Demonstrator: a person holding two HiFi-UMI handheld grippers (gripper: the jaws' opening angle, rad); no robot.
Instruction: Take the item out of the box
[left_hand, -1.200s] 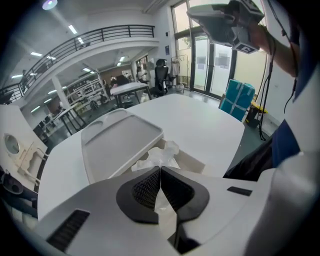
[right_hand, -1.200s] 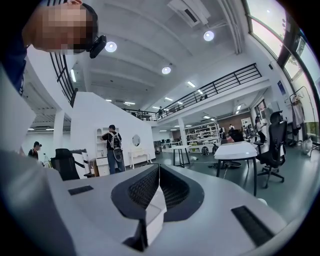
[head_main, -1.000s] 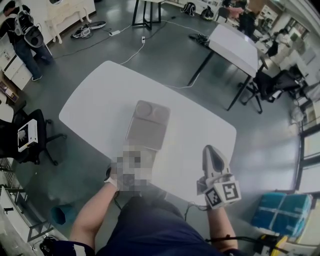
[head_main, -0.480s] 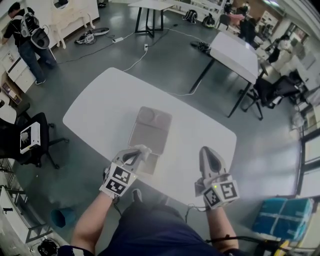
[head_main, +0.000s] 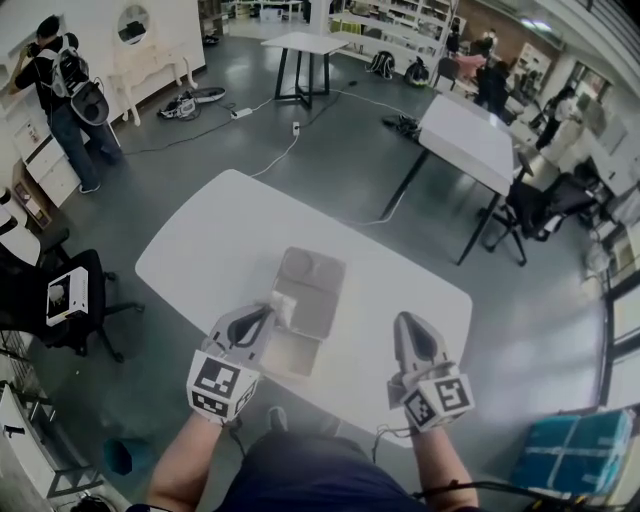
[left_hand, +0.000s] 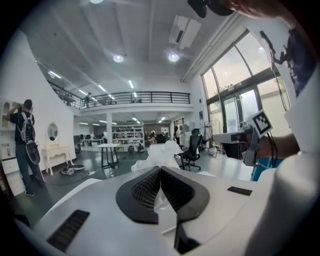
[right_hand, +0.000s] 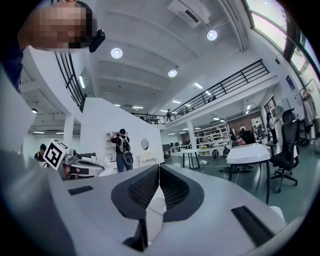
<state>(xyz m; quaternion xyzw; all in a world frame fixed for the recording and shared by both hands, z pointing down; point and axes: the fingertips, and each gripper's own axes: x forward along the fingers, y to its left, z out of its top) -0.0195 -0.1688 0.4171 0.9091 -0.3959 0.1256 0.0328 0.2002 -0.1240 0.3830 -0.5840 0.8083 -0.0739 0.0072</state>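
Observation:
A grey flat box lies on the white table, its near end open toward me. My left gripper hovers over that near end and is shut on a crumpled white paper item. In the left gripper view the white item sticks out past the closed jaws of the left gripper, lifted into the air. My right gripper is held to the right of the box, over the table's near edge. In its own view the right gripper is shut with nothing in it.
A second white table stands at the back right with a black chair beside it. A black office chair is at the left and a blue bin at the lower right. A person with a backpack stands far left.
The left gripper has come up and back from the box's near end with the white item in its jaws. The right gripper stayed about where it was.

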